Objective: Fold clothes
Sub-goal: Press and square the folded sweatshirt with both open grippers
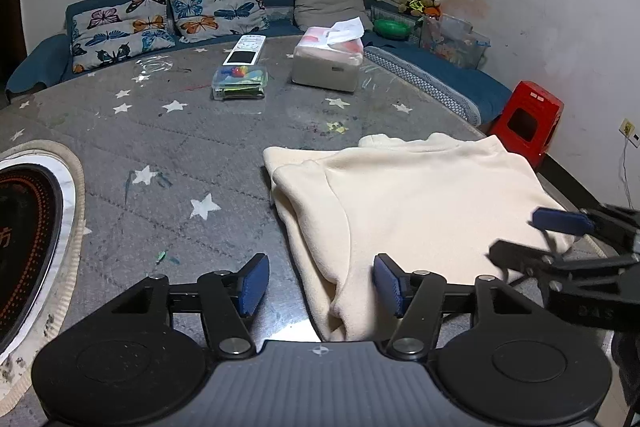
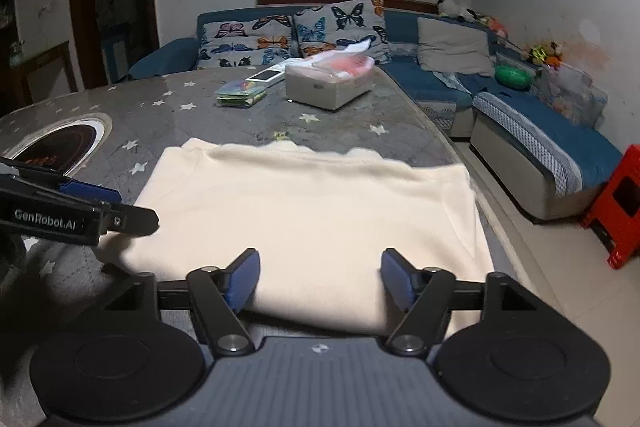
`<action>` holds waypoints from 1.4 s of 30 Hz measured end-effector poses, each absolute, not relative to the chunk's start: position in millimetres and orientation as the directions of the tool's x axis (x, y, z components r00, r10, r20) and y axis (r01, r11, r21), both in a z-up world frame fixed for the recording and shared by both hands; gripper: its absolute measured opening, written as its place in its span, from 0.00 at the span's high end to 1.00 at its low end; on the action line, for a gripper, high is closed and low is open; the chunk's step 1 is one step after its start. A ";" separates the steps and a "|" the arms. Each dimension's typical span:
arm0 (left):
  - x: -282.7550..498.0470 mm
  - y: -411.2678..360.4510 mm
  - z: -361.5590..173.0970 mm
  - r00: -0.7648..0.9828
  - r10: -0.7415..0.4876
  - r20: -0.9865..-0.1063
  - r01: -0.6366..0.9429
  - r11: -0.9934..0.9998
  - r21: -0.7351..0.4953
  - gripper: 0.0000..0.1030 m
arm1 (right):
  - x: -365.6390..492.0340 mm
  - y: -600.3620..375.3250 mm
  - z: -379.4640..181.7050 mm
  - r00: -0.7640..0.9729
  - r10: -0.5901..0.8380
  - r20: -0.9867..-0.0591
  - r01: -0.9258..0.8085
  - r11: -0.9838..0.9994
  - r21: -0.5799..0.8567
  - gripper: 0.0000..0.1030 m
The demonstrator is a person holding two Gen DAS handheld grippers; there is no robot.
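A cream fleece garment [image 1: 404,203] lies folded flat on the grey star-patterned table cover [image 1: 180,155]; it also shows in the right wrist view [image 2: 312,211]. My left gripper [image 1: 320,283] is open and empty, its jaws straddling the garment's near left edge. My right gripper [image 2: 318,279] is open and empty over the garment's near edge. The right gripper shows at the right in the left wrist view [image 1: 532,239], over the garment's right corner. The left gripper shows at the left in the right wrist view [image 2: 128,207].
A tissue box [image 1: 328,63], a clear box of small items [image 1: 240,83] and a remote [image 1: 246,51] stand at the table's far side. A round stove inset [image 1: 24,235] is at the left. A blue sofa with butterfly cushions [image 1: 168,15] and a red stool [image 1: 528,115] stand beyond.
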State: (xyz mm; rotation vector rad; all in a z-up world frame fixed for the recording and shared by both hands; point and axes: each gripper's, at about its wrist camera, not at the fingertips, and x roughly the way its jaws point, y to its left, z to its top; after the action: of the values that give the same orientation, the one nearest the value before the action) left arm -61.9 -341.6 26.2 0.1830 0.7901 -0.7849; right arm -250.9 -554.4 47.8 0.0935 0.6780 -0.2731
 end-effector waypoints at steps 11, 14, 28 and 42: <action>-67.6 -341.4 26.6 0.455 -0.553 -0.698 0.695 0.711 -0.109 0.29 | -258.8 -545.7 38.9 0.759 -0.258 -0.598 0.320 0.947 -0.002 0.14; -69.1 -341.1 25.9 0.459 -0.550 -0.698 0.697 0.710 -0.102 0.26 | -259.7 -545.7 37.8 0.760 -0.256 -0.597 0.324 0.946 0.007 0.09; -69.2 -335.7 23.2 0.464 -0.537 -0.704 0.685 0.722 -0.099 0.18 | -263.3 -549.5 34.4 0.749 -0.267 -0.607 0.364 0.930 0.041 0.00; -77.4 -329.9 25.2 0.483 -0.532 -0.696 0.681 0.728 -0.084 0.08 | -275.0 -542.5 39.6 0.745 -0.290 -0.600 0.402 0.914 0.059 0.00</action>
State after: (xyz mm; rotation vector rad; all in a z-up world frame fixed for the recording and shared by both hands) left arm -77.4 -329.9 25.2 0.2148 0.7669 -0.7452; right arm -275.0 -542.5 39.6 0.1894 0.6235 -0.3814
